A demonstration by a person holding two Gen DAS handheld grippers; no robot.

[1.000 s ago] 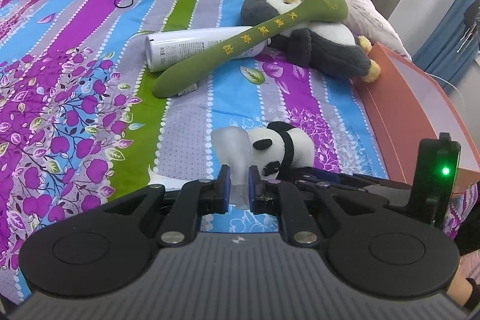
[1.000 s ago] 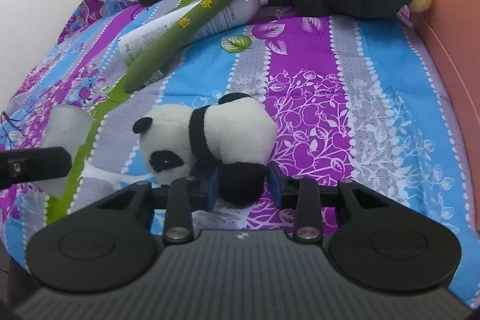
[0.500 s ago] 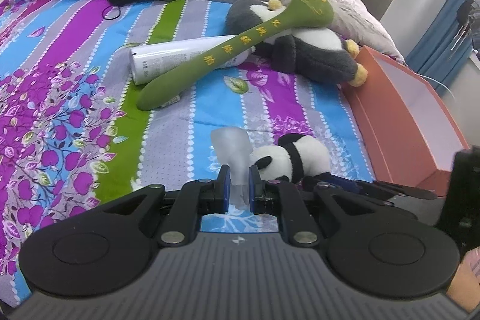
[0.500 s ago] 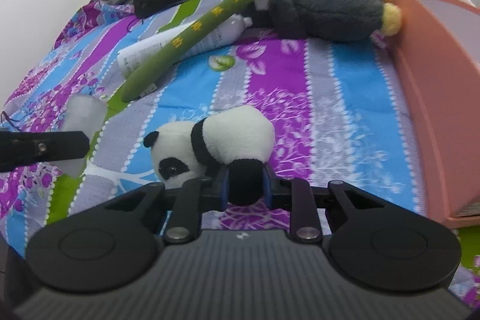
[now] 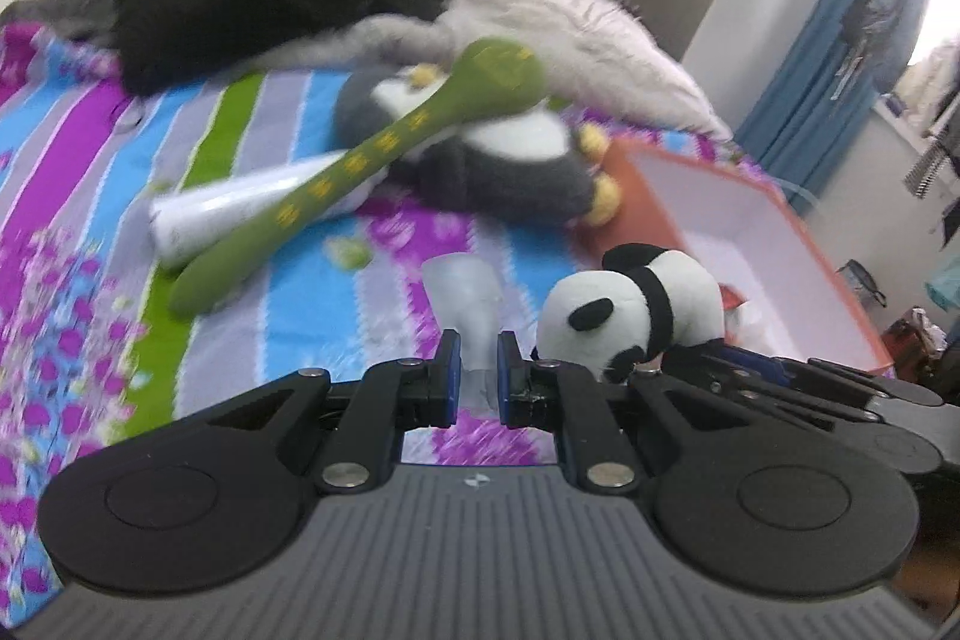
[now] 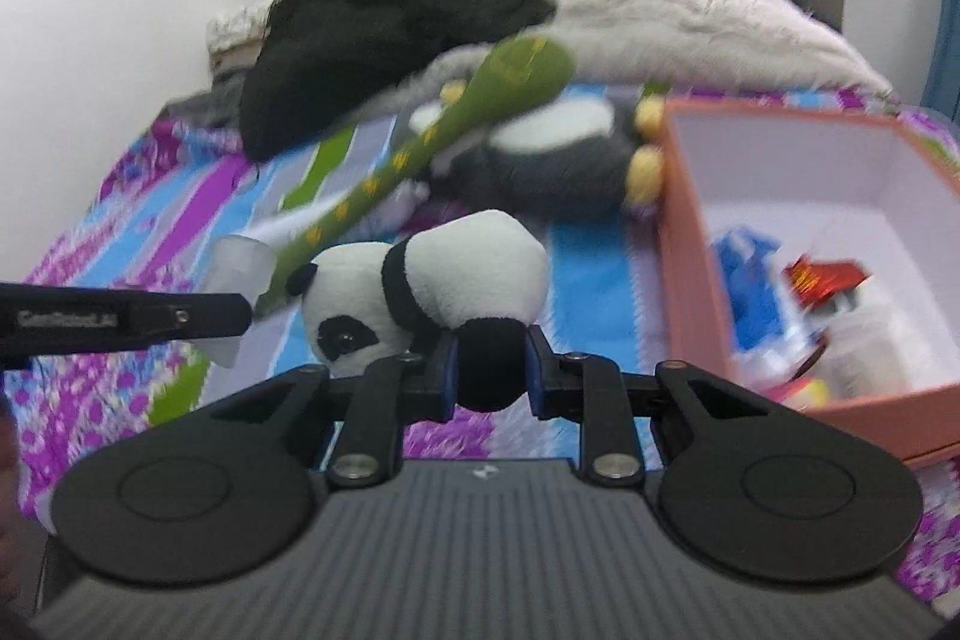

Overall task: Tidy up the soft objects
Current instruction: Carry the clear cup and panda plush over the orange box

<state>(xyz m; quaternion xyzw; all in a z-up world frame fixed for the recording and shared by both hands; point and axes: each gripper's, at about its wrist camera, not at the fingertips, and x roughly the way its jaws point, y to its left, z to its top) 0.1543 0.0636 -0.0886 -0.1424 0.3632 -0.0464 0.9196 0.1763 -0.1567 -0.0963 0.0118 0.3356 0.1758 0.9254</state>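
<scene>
Two laden grippers beside the box rim (image 6: 672,244).

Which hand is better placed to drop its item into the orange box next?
Right, probably. Its tongs grip the small panda right beside the orange box; the left tongs, holding a translucent piece, sit farther away.

2 wrist views, angled down, share bed (image 5: 90,196).

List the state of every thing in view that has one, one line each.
small panda plush: lifted, clamped by its black leg.
right gripper: shut on the panda.
translucent soft piece: pinched, held up.
left gripper: shut on that piece.
orange box: open, partly filled.
green plush stick: lying across the white tube and big plush.
</scene>
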